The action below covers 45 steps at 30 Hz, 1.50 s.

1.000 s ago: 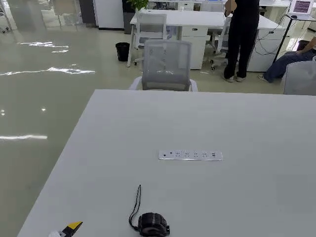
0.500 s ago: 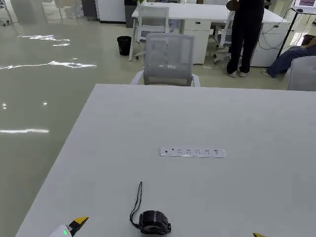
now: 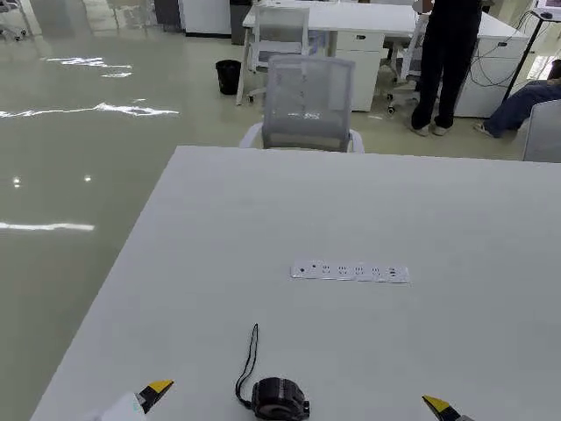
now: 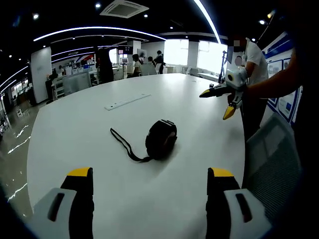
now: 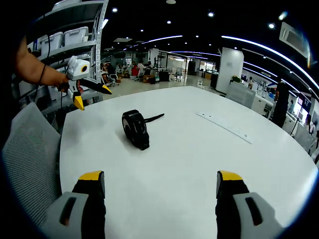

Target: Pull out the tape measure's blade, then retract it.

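Observation:
A black tape measure (image 3: 280,398) with a black wrist strap (image 3: 250,360) lies on the white table (image 3: 351,210) near its front edge; its blade is not drawn out. It also shows as the tape measure (image 4: 161,139) ahead of my left gripper (image 4: 149,174) and as the tape measure (image 5: 135,129) ahead of my right gripper (image 5: 160,178). Both grippers stand open, empty, and apart from it. In the head view the left gripper's yellow tip (image 3: 159,387) is left of it and the right gripper's tip (image 3: 436,405) is right of it.
A white power strip (image 3: 350,272) is set into the table beyond the tape measure. A grey mesh chair (image 3: 303,105) stands at the far edge. Desks, a black bin (image 3: 228,76) and people are further back.
The head camera has tilted slightly. The left gripper's tip has come further into the bottom left of the head view, and the right gripper's tip has entered at bottom right. The tape measure has not moved.

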Each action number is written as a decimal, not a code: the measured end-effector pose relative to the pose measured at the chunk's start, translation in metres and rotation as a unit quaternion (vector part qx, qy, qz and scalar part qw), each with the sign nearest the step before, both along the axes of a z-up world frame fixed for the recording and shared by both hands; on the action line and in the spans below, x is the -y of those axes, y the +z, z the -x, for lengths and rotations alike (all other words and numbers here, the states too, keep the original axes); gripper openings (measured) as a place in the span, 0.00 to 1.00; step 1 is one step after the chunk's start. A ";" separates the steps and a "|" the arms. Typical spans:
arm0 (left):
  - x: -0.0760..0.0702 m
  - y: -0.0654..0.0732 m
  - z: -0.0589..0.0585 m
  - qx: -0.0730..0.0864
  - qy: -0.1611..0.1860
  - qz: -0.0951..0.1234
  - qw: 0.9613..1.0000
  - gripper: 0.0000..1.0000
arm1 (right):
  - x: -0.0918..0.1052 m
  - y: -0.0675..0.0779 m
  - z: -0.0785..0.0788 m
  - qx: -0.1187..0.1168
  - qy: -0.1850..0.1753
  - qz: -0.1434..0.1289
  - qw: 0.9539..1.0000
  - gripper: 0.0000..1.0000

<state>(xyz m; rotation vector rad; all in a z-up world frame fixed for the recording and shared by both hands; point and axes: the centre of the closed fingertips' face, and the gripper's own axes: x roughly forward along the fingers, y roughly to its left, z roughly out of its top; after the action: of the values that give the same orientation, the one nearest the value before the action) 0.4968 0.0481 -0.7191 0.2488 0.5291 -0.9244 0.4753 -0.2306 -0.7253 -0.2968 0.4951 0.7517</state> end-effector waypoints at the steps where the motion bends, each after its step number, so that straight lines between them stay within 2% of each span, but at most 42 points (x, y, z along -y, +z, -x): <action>1: 0.001 0.000 -0.001 0.000 -0.003 -0.002 1.000 0.93 | -0.001 0.000 -0.001 0.000 0.003 0.001 1.000 0.94; 5: 0.006 -0.002 -0.005 0.001 -0.015 -0.012 1.000 0.92 | -0.005 -0.002 -0.008 0.000 0.010 0.004 1.000 0.94; 13: 0.019 -0.004 -0.021 0.009 -0.042 -0.025 0.999 0.91 | -0.014 -0.004 -0.021 0.000 0.028 0.009 1.000 0.93; 18: 0.026 -0.005 -0.028 0.010 -0.051 -0.028 0.998 0.91 | -0.019 -0.005 -0.028 0.001 0.036 0.010 0.999 0.93; 25: 0.034 -0.008 -0.033 0.010 -0.069 -0.037 0.997 0.89 | -0.027 -0.008 -0.034 -0.001 0.050 0.015 0.999 0.91; 34: 0.047 -0.018 -0.039 0.009 -0.096 -0.052 0.994 0.86 | -0.042 -0.013 -0.043 -0.005 0.076 0.020 0.997 0.88; 45: 0.066 -0.028 -0.041 0.009 -0.139 -0.075 0.987 0.83 | -0.056 -0.022 -0.049 -0.015 0.100 0.024 0.995 0.86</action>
<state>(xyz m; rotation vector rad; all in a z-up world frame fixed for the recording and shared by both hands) 0.5376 -0.0181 -0.7468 0.4746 0.5571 -1.1526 0.5242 -0.1746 -0.7472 -0.3847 0.5181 0.9404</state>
